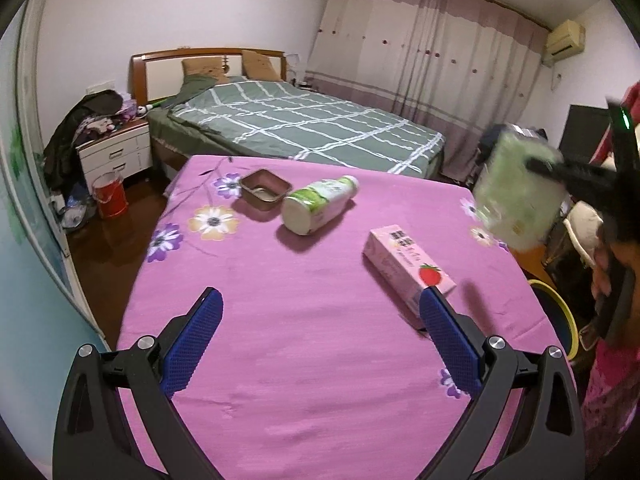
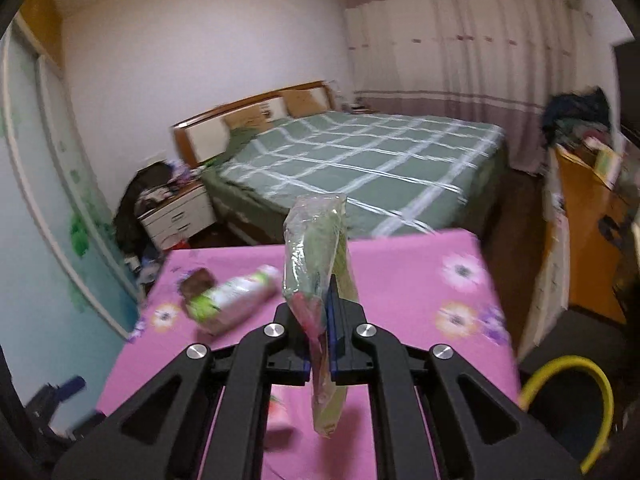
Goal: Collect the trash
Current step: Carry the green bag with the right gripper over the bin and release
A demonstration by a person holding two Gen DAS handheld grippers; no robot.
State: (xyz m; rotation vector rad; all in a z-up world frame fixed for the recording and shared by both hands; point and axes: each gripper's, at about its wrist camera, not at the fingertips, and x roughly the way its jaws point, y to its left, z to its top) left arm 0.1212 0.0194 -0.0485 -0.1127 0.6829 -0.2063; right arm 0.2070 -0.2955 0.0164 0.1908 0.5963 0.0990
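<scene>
Your right gripper (image 2: 320,340) grips a wrapper (image 2: 316,256); left gripper (image 1: 320,336) gapes empty. Bottle (image 1: 316,208), carton (image 1: 408,268), tray (image 1: 264,190) remain; bin (image 2: 568,396) waits right.

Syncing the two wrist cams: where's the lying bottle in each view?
Left wrist: bottle lies at upper centre on the pink cloth, right of the brown tray, base toward the camera.
Right wrist: bottle sits at left of centre, blurred, left of the right gripper and its wrapper.
Shared landmark: the bed behind the table.
</scene>
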